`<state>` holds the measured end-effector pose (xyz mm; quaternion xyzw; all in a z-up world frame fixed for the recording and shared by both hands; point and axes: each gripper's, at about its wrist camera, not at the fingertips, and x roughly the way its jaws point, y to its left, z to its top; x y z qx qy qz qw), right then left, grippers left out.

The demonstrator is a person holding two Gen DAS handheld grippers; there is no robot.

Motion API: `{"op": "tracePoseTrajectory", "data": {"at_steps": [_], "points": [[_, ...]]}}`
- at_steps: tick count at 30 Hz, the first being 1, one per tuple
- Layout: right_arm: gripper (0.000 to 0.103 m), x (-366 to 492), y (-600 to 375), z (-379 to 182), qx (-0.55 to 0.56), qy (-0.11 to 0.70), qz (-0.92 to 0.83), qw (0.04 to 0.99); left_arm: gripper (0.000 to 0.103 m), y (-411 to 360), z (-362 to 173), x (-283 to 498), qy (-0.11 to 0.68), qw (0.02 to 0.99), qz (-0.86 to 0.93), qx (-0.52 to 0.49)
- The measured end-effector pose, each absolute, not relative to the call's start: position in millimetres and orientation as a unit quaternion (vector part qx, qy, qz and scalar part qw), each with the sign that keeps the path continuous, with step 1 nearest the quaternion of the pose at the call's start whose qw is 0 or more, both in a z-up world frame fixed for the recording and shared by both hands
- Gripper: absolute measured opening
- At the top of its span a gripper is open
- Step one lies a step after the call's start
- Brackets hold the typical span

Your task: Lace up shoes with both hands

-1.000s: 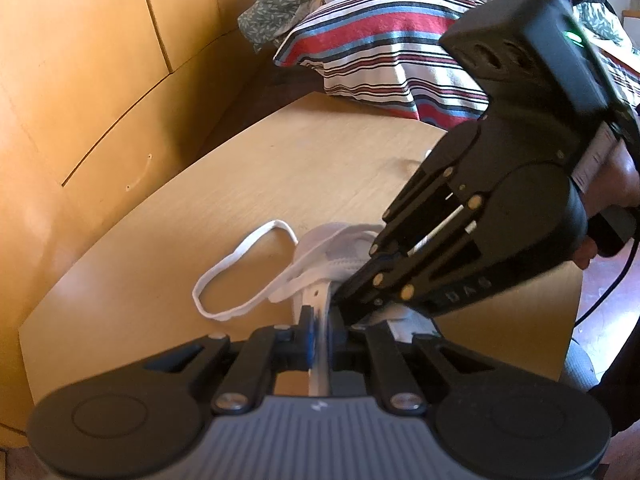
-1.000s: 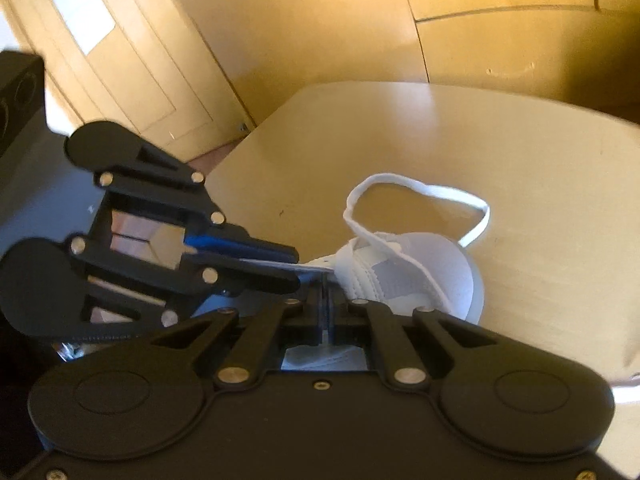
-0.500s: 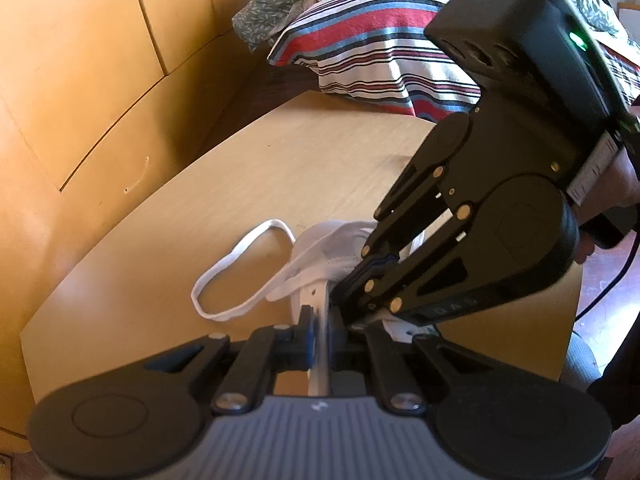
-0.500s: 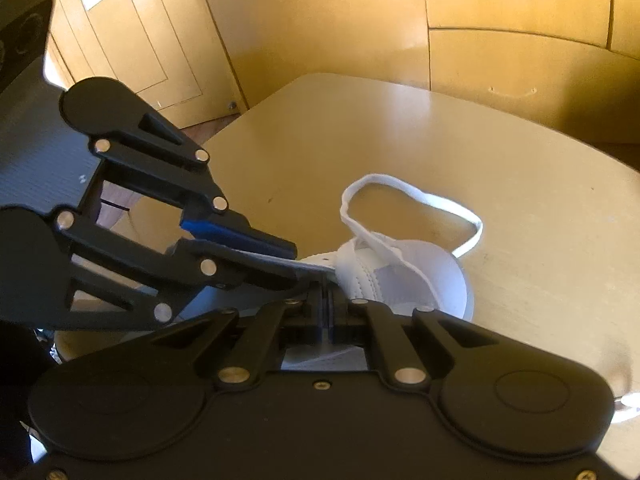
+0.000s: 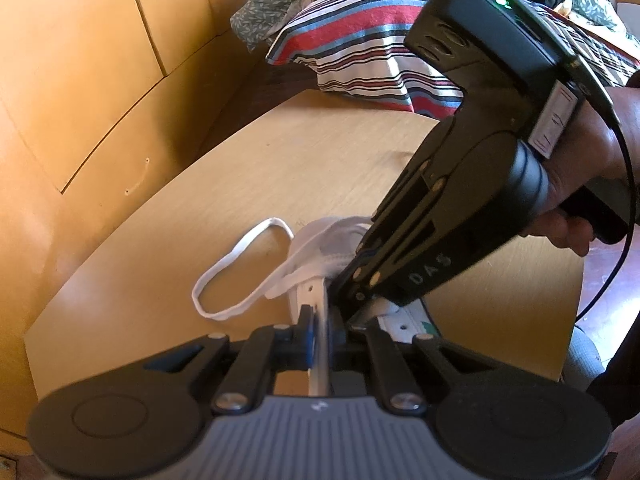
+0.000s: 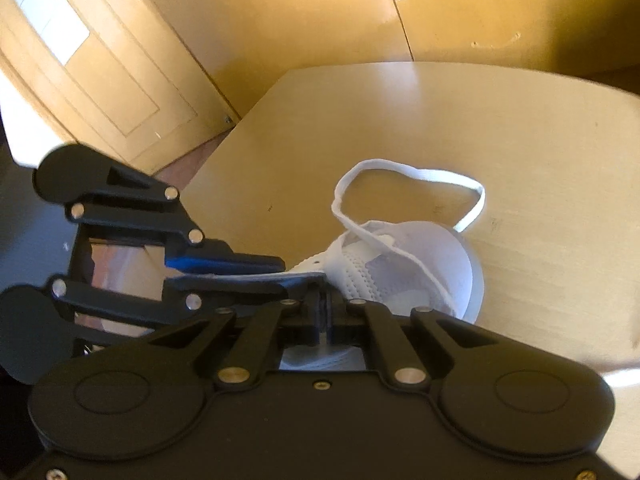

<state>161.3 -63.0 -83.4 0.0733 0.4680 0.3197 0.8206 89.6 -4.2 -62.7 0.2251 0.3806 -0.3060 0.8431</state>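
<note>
A white shoe (image 6: 404, 268) lies on a light wooden table (image 6: 500, 128), toe pointing away. It also shows in the left wrist view (image 5: 320, 248). A white lace (image 6: 408, 172) forms a loose loop on the table beyond the toe; it also shows in the left wrist view (image 5: 236, 276). My left gripper (image 5: 320, 324) is shut on a white flat strip of the shoe near its eyelets. My right gripper (image 6: 326, 308) is shut at the shoe's upper; what it pinches is hidden. The right gripper (image 5: 356, 304) comes in from the right, tips beside the left one (image 6: 256, 270).
A striped red, white and blue blanket (image 5: 360, 48) lies on a bed behind the table. Wooden wall panels (image 5: 100, 80) stand to the left. A wooden door (image 6: 100, 80) stands beyond the table's left corner. The table edge (image 5: 576, 320) drops off at the right.
The right gripper has tilted and shifted slightly over the shoe. The left gripper holds the same strip. The lace loop lies in the same place.
</note>
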Motion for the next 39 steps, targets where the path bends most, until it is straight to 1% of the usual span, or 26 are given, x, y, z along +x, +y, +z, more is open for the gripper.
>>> {"op": "tracePoseTrajectory", "data": {"at_steps": [5, 15, 20, 25, 29, 35, 39], "points": [[0.001, 158.3, -54.9, -79.2, 0.032, 0.462, 0.321, 0.826, 0.007, -8.0, -62.7, 87.9, 0.38, 0.84, -0.31, 0.233], [0.001, 157.5, -56.0, -77.6, 0.035, 0.458, 0.319, 0.829, 0.007, -11.0, -62.0, 87.3, 0.379, 0.837, -0.314, 0.237], [0.001, 147.2, -38.9, -68.8, -0.042, 0.441, 0.31, 0.841, 0.007, -12.3, -62.6, 87.0, 0.381, 0.835, -0.317, 0.238], [0.001, 141.2, -29.8, -65.4, -0.082, 0.424, 0.305, 0.849, 0.007, -11.6, -62.3, 86.5, 0.38, 0.836, -0.316, 0.239], [0.001, 128.4, -16.7, -65.2, -0.154, 0.4, 0.309, 0.849, 0.007, -11.4, -62.4, 86.0, 0.38, 0.836, -0.314, 0.241], [0.001, 129.4, -22.1, -62.9, -0.158, 0.394, 0.32, 0.847, 0.007, -4.3, -60.1, 90.3, 0.381, 0.845, -0.305, 0.22], [0.001, 132.0, -25.1, -63.8, -0.153, 0.396, 0.326, 0.845, 0.007, 9.0, -58.8, 99.2, 0.397, 0.856, -0.291, 0.158]]}}
